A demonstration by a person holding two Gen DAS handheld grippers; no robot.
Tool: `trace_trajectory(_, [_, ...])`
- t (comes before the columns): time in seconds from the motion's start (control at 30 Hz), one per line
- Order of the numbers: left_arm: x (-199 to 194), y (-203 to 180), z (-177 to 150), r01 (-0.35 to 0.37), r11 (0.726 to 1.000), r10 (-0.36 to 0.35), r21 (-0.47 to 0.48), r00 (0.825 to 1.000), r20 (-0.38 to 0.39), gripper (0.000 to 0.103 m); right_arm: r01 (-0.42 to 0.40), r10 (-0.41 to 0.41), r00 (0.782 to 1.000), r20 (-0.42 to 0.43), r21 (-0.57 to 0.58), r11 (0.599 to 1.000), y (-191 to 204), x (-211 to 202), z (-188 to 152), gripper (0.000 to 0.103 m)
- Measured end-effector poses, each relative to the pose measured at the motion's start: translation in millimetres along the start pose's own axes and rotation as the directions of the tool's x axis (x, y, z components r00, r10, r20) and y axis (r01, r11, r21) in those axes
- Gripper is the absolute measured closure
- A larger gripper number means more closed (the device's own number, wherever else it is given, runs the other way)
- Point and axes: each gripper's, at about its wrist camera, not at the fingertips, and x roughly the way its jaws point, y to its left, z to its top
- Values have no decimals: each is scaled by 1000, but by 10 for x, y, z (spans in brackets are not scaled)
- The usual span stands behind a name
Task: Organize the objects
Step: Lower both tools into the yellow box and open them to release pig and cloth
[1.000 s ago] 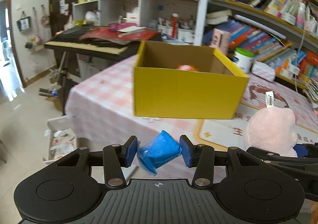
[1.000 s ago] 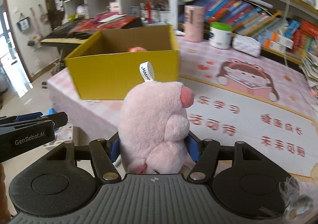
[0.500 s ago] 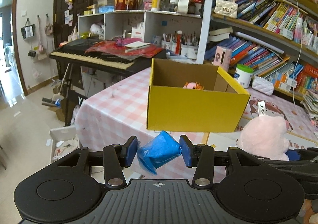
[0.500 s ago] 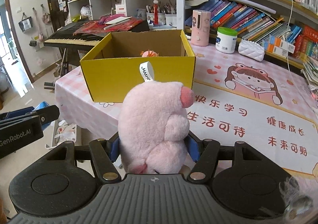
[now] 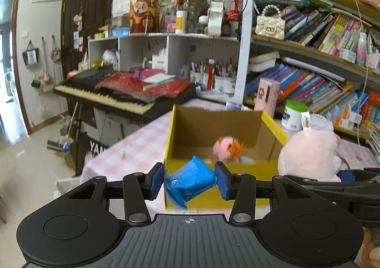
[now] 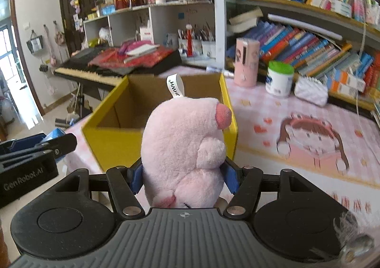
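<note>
A blue packet is clamped in the left gripper, w/ the yellow box at 12 o'clock. A pink plush pig is squeezed by the right gripper, box at 11.

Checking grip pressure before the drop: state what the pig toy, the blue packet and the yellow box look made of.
Pink plush pig: soft fuzzy fabric, matte nap.
Blue packet: thin glossy plastic film, probably; it crinkles and shines.
Yellow box: cardboard, matte yellow outside, raw brown inside.

Pink pig toy – fuzzy plush; yellow box – matt cardboard.
</note>
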Motion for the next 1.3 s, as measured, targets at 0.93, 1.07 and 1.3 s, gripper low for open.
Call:
trace_trajectory(0.93, [1290, -460, 104, -105, 987, 124, 122, 980, -155, 55, -106, 97, 993, -69, -151, 983, -300, 1445, 731, 41])
trace_trajectory(1.07, [1302, -481, 110, -104, 986, 124, 126, 980, -157, 54, -120, 100, 988, -117, -183, 976, -271, 1583, 705, 41])
trace_trajectory(1.3, [1275, -483, 105, -125, 986, 141, 108, 977, -157, 45, -146, 110, 979, -174, -206, 968, -231, 1710, 685, 38])
